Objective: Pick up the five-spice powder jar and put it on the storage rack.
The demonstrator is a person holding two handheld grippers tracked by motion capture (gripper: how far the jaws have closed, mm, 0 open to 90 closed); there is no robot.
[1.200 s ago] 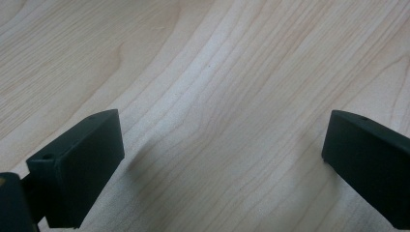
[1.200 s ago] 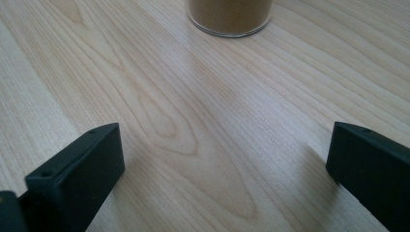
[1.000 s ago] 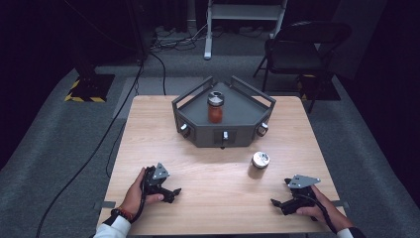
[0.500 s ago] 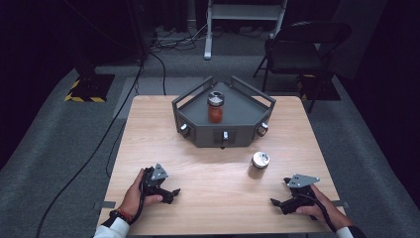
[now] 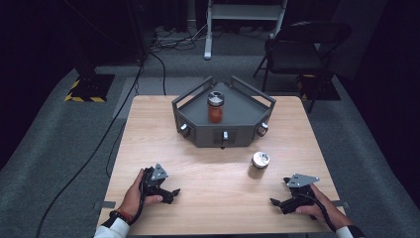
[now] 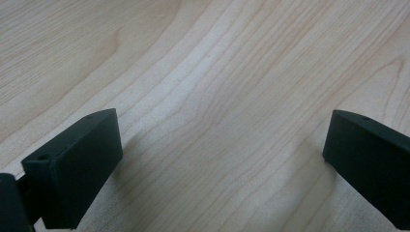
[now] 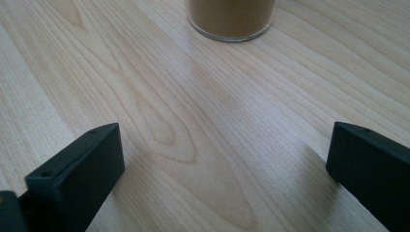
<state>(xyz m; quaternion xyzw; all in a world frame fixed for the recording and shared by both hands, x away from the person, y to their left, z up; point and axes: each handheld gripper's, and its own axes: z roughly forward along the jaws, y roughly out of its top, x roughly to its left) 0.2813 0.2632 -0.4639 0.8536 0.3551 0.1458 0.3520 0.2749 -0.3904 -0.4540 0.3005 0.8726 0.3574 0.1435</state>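
Two grippers: both rest low on the pale wooden table [image 5: 148,139], near its front edge, one in each of the person's hands
Left gripper [image 5: 174,191]: black two-jaw tool with a grey three-cornered plate on top, at the front left of the table; its jaws stand wide apart with bare wood between them, nothing held
Left gripper view: the left gripper [image 6: 222,159] looks along the wood grain; both black jaws rise from the bottom corners, well apart
Right gripper [image 5: 273,202]: same build, at the front right of the table; jaws spread wide, empty, pointing toward the table's middle
Right gripper view: the right gripper [image 7: 225,159] faces the base of a small glass jar of brown contents [image 7: 231,19], which stands ahead of the jaws and apart from them
Small glass jar [image 5: 259,163]: silver-lidded, upright on the bare table, just in front of the grey tray and nearer the right gripper than the left
Grey angular tray with raised rails [image 5: 190,104]: sits at the far middle of the table, knobs along its front faces
Tall glass jar of red-orange contents with a silver lid [image 5: 215,107]: upright inside the tray, near its centre
Hands: left hand [image 5: 134,192] wraps its gripper from behind; right hand [image 5: 322,206] does likewise
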